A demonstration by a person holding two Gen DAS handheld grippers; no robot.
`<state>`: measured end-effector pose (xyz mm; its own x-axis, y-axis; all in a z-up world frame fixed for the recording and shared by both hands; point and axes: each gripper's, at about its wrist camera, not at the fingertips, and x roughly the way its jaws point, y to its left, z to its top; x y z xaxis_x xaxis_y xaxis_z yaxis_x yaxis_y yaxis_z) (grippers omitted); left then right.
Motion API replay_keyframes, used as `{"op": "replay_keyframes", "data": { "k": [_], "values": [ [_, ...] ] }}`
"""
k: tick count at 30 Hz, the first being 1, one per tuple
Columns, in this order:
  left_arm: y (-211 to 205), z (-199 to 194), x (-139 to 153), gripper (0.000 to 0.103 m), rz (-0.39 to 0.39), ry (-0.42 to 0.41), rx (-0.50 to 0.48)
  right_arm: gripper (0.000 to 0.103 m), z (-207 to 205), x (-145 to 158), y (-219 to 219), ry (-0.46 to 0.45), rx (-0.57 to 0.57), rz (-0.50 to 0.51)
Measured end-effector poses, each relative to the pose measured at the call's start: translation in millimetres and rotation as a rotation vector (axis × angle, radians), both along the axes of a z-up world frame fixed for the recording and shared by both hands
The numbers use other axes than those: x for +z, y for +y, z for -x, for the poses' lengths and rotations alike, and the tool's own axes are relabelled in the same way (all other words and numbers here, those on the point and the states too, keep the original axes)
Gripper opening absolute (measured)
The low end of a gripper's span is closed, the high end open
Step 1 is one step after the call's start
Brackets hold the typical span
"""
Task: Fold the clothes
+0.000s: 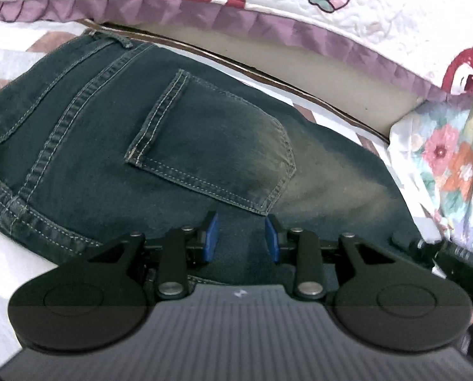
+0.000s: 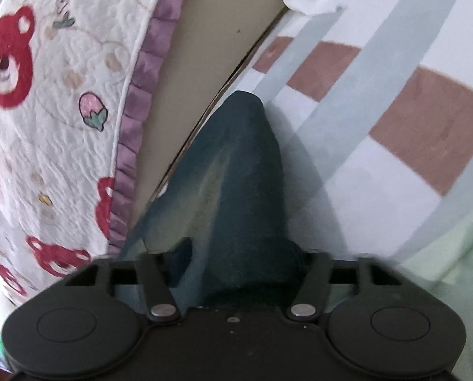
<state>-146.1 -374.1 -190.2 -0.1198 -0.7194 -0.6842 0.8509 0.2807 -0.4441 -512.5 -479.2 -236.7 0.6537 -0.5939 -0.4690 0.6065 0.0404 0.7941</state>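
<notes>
Bedding crowds the scene on every side: a white quilted bedspread [image 1: 379, 22] with red bears, pink strawberries and a purple ruffled edge hangs over a beige board [image 1: 268, 60], and a flowered cloth [image 1: 452, 165] lies bunched at the right of the left wrist view. Below is a checked sheet [image 2: 395, 120] of white, pale grey and brown squares. On this sheet lie the dark blue jeans [image 1: 141, 146], back side up, with pale stitching, a five-cornered back pocket [image 1: 214, 149] and a belt loop. The left gripper [image 1: 241, 238] hovers just over the denim, its blue pads apart with nothing between them. The right gripper [image 2: 236, 263] has a thick fold of the jeans [image 2: 246, 190] bunched between its fingers; the fingertips are hidden by cloth, so how tightly it closes I cannot tell.
</notes>
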Motion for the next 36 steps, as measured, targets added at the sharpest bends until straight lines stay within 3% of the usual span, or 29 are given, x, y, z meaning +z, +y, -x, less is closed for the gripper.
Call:
{"op": "replay_keyframes", "data": {
  "k": [2,5,8,12,13,15,17,20,22,23,24,29,33,36],
  "values": [
    [1,3,1,0.031,0.003,-0.025,-0.012,0.021,3,13,9,0.031,0.019,0.068],
    [6,10,4,0.031,0.004,-0.082,-0.033,0.019,-6,51,16,0.215,0.076,0.244],
    [7,20,8,0.031,-0.009,-0.154,-0.065,0.022,-17,49,12,0.31,0.093,0.236],
    [1,33,17,0.029,-0.053,-0.255,-0.115,0.034,-4,25,6,0.165,0.037,0.104],
    [1,35,22,0.024,-0.065,-0.278,-0.129,0.038,-7,24,6,0.164,0.046,0.106],
    [4,41,34,0.02,-0.067,-0.34,-0.178,0.056,-12,22,5,0.161,0.065,0.108],
    [9,46,42,0.02,-0.062,-0.426,-0.226,0.061,-17,21,5,0.159,0.083,0.111],
    [14,40,34,0.022,-0.071,-0.436,-0.271,0.064,-24,18,4,0.155,0.111,0.115],
    [16,34,28,0.022,-0.059,-0.416,-0.276,0.05,-30,16,3,0.153,0.13,0.117],
    [16,32,27,0.022,-0.051,-0.408,-0.277,0.021,-32,16,3,0.152,0.139,0.118],
    [15,33,28,0.023,-0.052,-0.416,-0.284,0.019,-34,17,3,0.154,0.152,0.126],
    [12,46,40,0.028,-0.011,-0.451,-0.353,0.014,-24,81,0,0.13,0.173,0.276],
    [5,69,50,0.027,-0.027,-0.408,-0.365,0.014,-29,112,8,0.234,0.168,0.417],
    [-6,89,47,0.027,-0.028,-0.324,-0.406,0.014,-10,117,9,0.233,0.118,0.388]
  ]
}}
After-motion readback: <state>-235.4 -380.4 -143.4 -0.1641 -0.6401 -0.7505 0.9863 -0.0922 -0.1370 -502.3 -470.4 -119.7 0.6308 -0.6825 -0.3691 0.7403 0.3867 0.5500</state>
